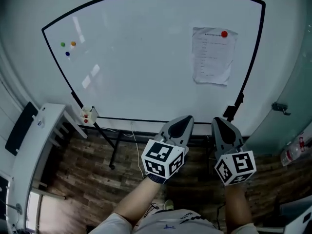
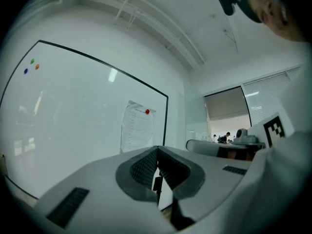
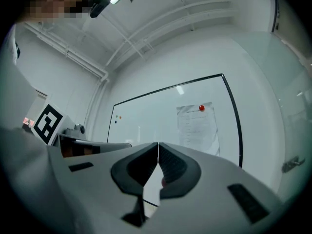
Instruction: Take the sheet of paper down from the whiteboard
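Note:
A printed sheet of paper (image 1: 213, 56) hangs at the upper right of the whiteboard (image 1: 141, 57), pinned by a red round magnet (image 1: 224, 33) at its top right corner. The sheet (image 2: 137, 126) and the sheet (image 3: 197, 125) also show ahead in both gripper views, with the red magnet (image 2: 147, 111) and the red magnet (image 3: 202, 108) on it. My left gripper (image 1: 185, 120) and right gripper (image 1: 218, 122) are held side by side below the board's lower edge, both shut and empty, well short of the paper.
Three small coloured magnets (image 1: 68, 47) sit at the board's upper left. A small box (image 1: 88, 115) with markers hangs at its lower left corner. A white table edge (image 1: 36, 145) stands at left, the board's stand legs (image 1: 114, 147) on wooden floor, a glass wall (image 1: 292, 96) at right.

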`<state>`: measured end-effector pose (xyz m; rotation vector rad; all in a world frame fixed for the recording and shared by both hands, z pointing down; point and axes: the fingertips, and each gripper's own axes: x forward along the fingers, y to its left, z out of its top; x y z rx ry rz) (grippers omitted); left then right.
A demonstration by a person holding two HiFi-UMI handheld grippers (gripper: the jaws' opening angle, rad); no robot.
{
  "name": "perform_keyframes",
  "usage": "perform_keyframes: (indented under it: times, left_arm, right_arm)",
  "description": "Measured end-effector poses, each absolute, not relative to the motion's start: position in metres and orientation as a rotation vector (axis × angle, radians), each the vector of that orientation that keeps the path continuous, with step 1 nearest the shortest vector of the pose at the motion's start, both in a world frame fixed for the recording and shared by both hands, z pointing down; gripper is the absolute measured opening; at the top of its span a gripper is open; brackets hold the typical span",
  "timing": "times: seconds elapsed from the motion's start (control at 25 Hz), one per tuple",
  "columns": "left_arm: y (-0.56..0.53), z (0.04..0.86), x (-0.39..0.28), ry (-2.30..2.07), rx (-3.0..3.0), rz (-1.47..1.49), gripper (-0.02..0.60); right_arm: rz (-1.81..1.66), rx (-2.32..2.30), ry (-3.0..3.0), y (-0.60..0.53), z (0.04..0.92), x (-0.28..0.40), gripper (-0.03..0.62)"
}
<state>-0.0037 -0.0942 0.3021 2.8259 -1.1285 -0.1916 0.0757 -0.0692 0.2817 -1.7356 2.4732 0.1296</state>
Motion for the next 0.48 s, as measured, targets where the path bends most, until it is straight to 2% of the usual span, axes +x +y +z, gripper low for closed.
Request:
perform_keyframes:
  times: [0.48]
  left_arm:
    - [-0.169, 0.305, -0.001, -1.046, 2.851, -0.190, 0.008]
  right_arm:
    - [0.175, -1.839, 2.400, -0.141, 0.273, 0.079, 0.014]
